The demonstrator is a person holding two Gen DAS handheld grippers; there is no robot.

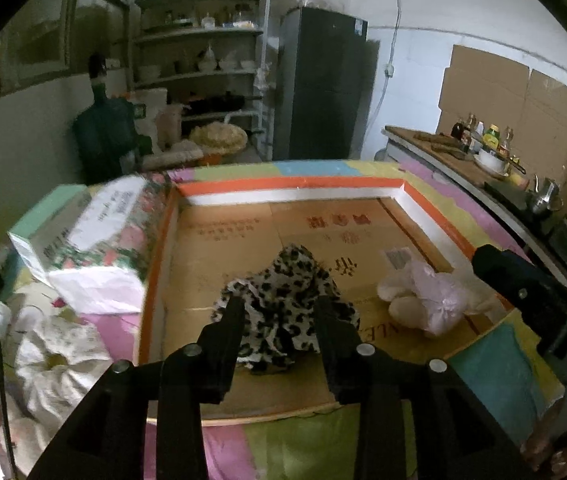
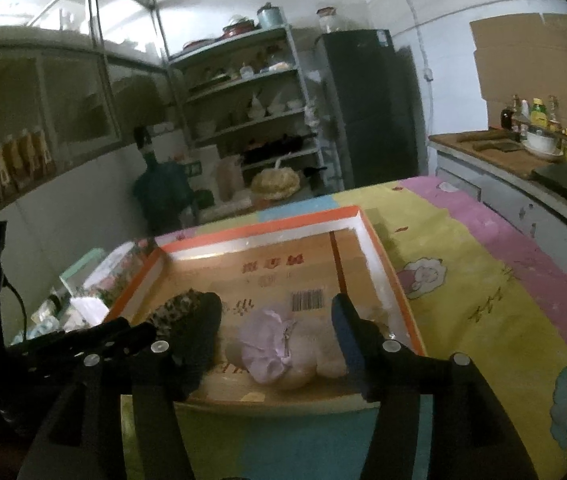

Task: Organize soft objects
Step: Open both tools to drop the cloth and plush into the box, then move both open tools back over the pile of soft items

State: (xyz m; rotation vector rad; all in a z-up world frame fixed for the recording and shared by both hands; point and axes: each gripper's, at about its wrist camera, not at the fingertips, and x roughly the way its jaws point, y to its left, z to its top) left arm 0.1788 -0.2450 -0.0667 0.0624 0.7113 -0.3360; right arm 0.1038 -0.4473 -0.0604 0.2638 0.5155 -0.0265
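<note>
While both jaws gape, left gripper (image 1: 279, 312) straddles crumpled leopard-print cloth (image 1: 283, 304); right gripper (image 2: 275, 312) brackets fluffy lilac-cream plush (image 2: 279, 352).

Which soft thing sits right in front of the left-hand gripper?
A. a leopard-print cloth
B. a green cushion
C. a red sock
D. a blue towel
A: in the left wrist view, the open left gripper points at the leopard-print cloth lying on the cardboard in the tray.
</note>
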